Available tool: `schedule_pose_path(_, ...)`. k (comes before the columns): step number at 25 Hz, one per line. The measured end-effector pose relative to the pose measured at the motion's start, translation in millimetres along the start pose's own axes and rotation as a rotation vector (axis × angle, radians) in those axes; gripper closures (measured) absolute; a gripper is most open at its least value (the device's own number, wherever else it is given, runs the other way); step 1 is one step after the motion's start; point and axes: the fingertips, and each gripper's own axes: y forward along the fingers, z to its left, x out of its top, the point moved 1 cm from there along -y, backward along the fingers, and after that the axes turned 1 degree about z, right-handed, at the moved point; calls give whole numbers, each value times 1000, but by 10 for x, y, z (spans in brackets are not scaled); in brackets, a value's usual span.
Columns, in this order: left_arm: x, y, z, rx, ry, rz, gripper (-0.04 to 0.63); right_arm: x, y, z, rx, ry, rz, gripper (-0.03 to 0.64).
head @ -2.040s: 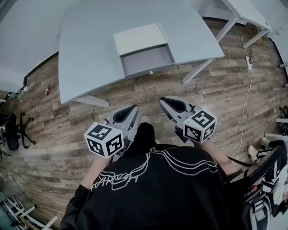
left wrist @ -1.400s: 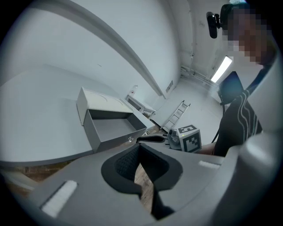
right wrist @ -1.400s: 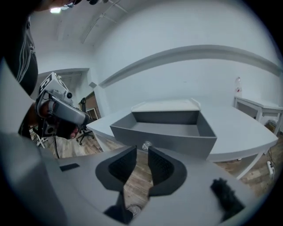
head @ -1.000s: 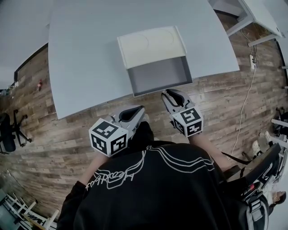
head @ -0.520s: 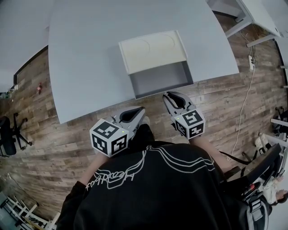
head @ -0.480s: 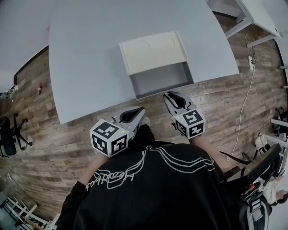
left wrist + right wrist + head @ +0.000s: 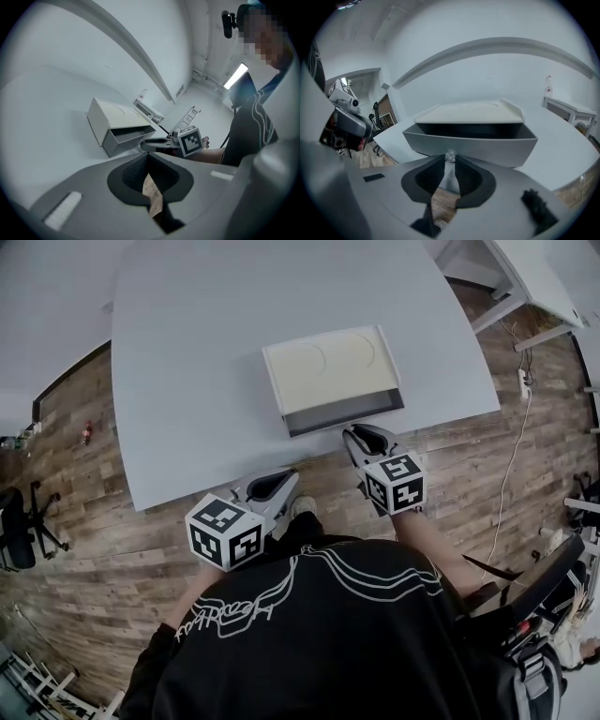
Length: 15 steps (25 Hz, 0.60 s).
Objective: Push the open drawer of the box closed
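Pale grey counter above a plank floor. The box stands ahead of the right gripper, whose jaws, a slit apart, flank the knob of the part-open drawer. A square push along the drawer's travel should keep the box from sliding. The left gripper, jaws pressed together on nothing, hangs well back.

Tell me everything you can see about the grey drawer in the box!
The grey drawer looks like smooth plastic: a shallow tray with a plain front panel and one small shiny round knob in the middle. It is partly open, sticking out level from under the cream-topped box on the pale grey table. The part of its inside that shows is dark, with nothing in view. The right claw has its slightly parted tips right at the knob, seemingly against the front.
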Motion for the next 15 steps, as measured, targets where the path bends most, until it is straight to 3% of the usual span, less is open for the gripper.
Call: schedule_pose_path(15, 41, -170, 285, 39, -19, -27, 589, 276, 318, -149, -37, -3, 4, 543)
